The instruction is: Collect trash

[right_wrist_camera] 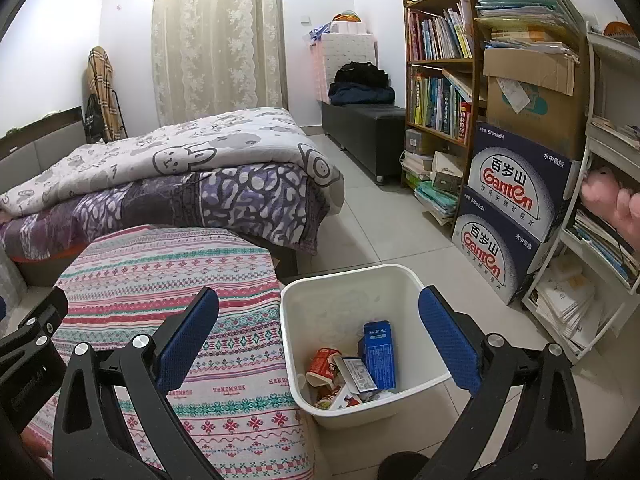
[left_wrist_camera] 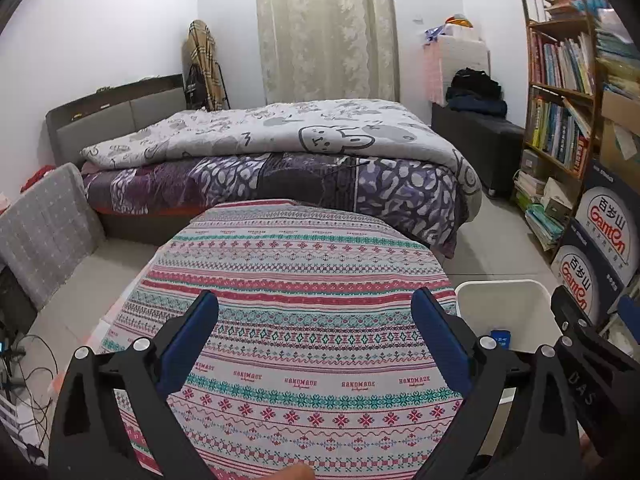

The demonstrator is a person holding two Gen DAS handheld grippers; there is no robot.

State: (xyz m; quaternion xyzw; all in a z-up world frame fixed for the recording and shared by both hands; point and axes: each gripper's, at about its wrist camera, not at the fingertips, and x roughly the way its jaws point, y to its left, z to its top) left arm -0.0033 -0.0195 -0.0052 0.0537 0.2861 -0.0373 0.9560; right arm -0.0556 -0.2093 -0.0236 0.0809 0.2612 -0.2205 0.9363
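A white plastic bin [right_wrist_camera: 304,344] stands on the floor right of a table with a striped patterned cloth [right_wrist_camera: 160,280]. Inside it lie a blue carton [right_wrist_camera: 379,354], a red cup [right_wrist_camera: 323,364] and other wrappers. My right gripper [right_wrist_camera: 318,320] hovers open above the bin, holding nothing. My left gripper [left_wrist_camera: 316,320] is open over the patterned cloth [left_wrist_camera: 304,300], empty as well. The bin [left_wrist_camera: 508,308] shows at the right of the left wrist view, with the blue carton [left_wrist_camera: 501,338] partly visible. The right gripper's body [left_wrist_camera: 592,360] shows at that view's right edge.
A bed with a grey quilt [left_wrist_camera: 280,132] lies beyond the table. A bookshelf [right_wrist_camera: 440,60], stacked water cartons [right_wrist_camera: 516,216] and a white rack [right_wrist_camera: 600,240] line the right wall. A dark bench [right_wrist_camera: 368,128] stands at the back. Cables [left_wrist_camera: 28,372] lie on the left floor.
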